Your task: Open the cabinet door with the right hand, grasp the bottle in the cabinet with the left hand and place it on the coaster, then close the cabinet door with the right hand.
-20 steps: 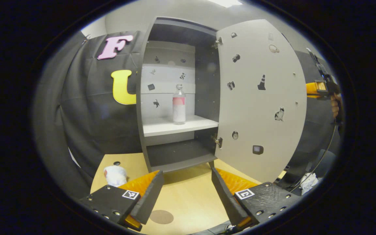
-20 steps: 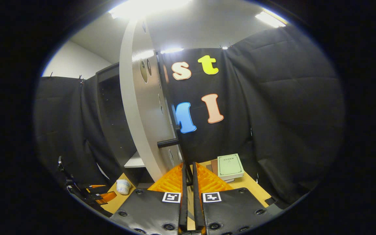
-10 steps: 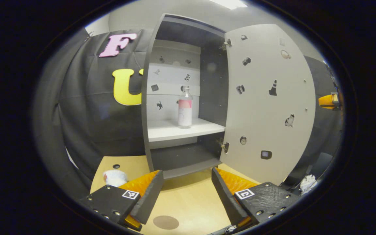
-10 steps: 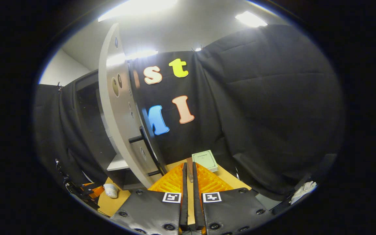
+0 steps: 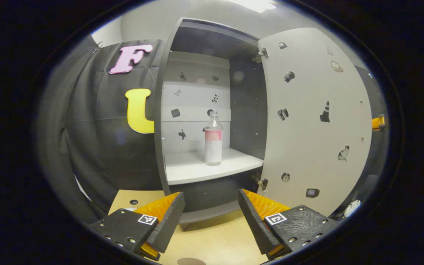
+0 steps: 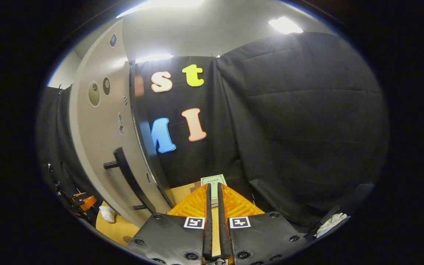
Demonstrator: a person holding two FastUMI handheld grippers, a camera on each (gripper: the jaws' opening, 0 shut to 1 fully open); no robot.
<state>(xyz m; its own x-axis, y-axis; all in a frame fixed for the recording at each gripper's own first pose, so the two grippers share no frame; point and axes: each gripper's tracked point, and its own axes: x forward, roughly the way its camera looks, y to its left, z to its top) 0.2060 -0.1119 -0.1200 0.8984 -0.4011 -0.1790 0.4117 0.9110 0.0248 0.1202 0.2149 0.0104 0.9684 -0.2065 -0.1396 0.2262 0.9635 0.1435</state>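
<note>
- Now the left gripper [image 5: 211, 215] has its fingers spread wide and nothing between them, which suits a reach for the bottle [image 5: 213, 139]; it sits low in front of the cabinet [image 5: 197, 110], pointed level at the opening.
- Straight ahead, the bottle stands upright on the white shelf [image 5: 197, 170] inside the cabinet, well apart from the fingers and untouched.
- Beside the cabinet's right side the door [image 5: 315, 121] hangs swung wide, so the way in looks free.
- Below the cabinet lies the counter [image 5: 219, 241]; a dark round patch at its near edge may be the coaster, though I cannot tell.
- Meanwhile the right gripper [image 6: 214, 217] has its fingers pressed together on nothing, held off the door's outer face, aimed past the handle [image 6: 131, 180] toward the wall, probably parked until closing.
</note>
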